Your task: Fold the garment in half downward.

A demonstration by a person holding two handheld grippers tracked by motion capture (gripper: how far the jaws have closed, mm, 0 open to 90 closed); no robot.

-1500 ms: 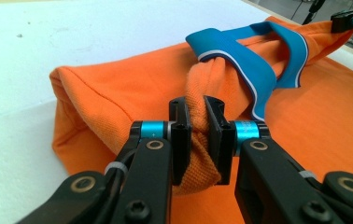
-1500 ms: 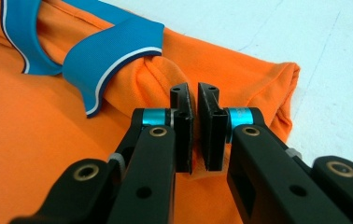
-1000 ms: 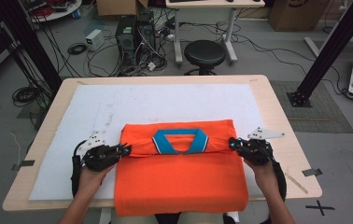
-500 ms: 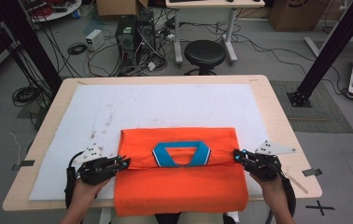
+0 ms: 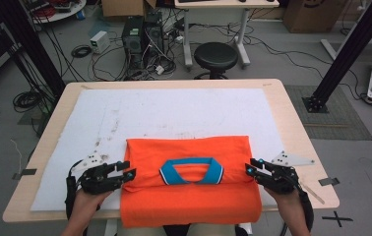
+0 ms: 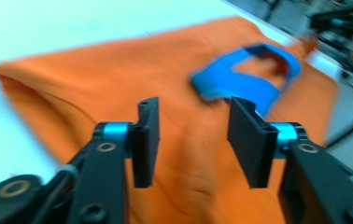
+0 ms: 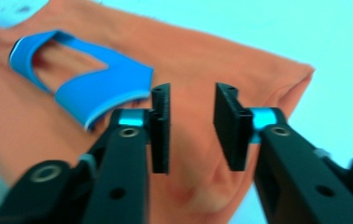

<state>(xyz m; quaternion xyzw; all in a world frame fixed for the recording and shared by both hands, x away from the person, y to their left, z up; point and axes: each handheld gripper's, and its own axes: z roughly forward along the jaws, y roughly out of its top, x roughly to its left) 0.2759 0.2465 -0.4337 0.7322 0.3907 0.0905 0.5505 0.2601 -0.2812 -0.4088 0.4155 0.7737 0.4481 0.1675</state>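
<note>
High view: our two grippers sit at either side of the folded orange polo shirt (image 5: 189, 187).
Seen from above, the shirt lies on the white mat (image 5: 174, 113) at its near edge, blue collar (image 5: 192, 171) up; our left gripper (image 5: 129, 171) and right gripper (image 5: 249, 169) flank the collar. Left gripper view: our jaws have just been opening and stand apart over the shirt, gripping nothing. Right gripper view: these jaws have likewise been opening, parted above the cloth beside the collar, holding nothing.

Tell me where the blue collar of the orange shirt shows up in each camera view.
High view: blue collar low centre, between the grippers.
Left gripper view: collar upper right, beyond the open jaws.
Right gripper view: collar upper left.
Shared landmark: the orange shirt around it.
</note>
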